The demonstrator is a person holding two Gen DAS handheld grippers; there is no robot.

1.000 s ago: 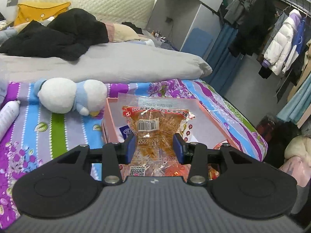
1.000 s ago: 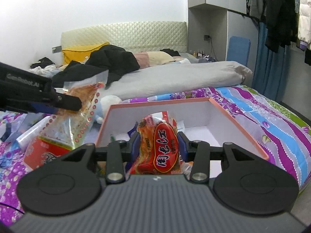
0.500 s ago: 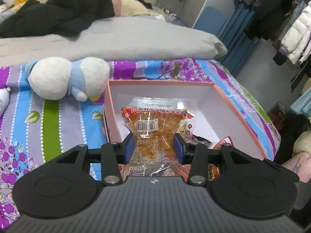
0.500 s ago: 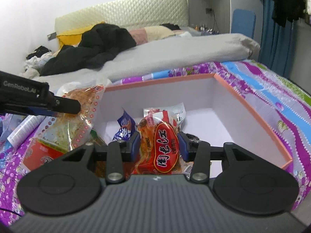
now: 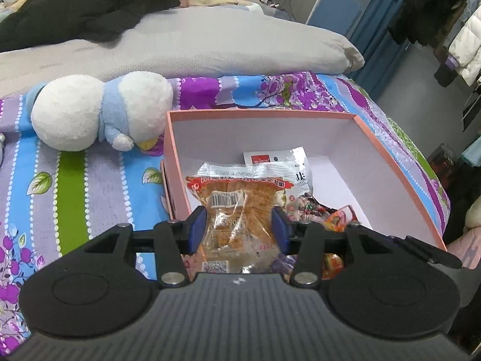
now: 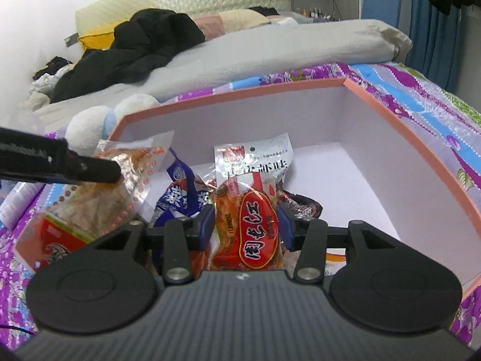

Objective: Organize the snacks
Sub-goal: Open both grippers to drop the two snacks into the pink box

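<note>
Bedroom light is falling on a bed dressed in a striped floral bedspread [image 5: 99, 186] of purple, blue and green, with a grey duvet [image 5: 210, 45] bunched across its far side and dark clothing [image 5: 90, 3] heaped beyond that. I am holding both my claws over a pink cardboard box [image 5: 399, 180] with a white inside, which is sitting on the bedspread. A white and pale blue plush toy [image 5: 99, 111] is lying just beside the box's far left corner.

My left gripper [image 5: 239, 231] is pointing down over the near left part of the box. Its jaws are opening, and a clear packet of orange-brown snacks [image 5: 237, 198] with a barcode label is standing upright between the blue pads; I cannot tell whether the pads are touching it.

My right gripper [image 6: 246, 225] is angling down into the box too. Its jaws are also opening, with a red and orange snack packet [image 6: 252, 225] printed with large Chinese characters sitting between the pads, again too close for me to judge contact.

Inside the box, several more packets are lying in a loose pile near the front: a white packet with a red label [image 6: 255, 159] propped behind, a blue and white wrapper [image 6: 180, 192] to its left, and dark wrappers to the right. The box's far half is showing bare white floor.
</note>
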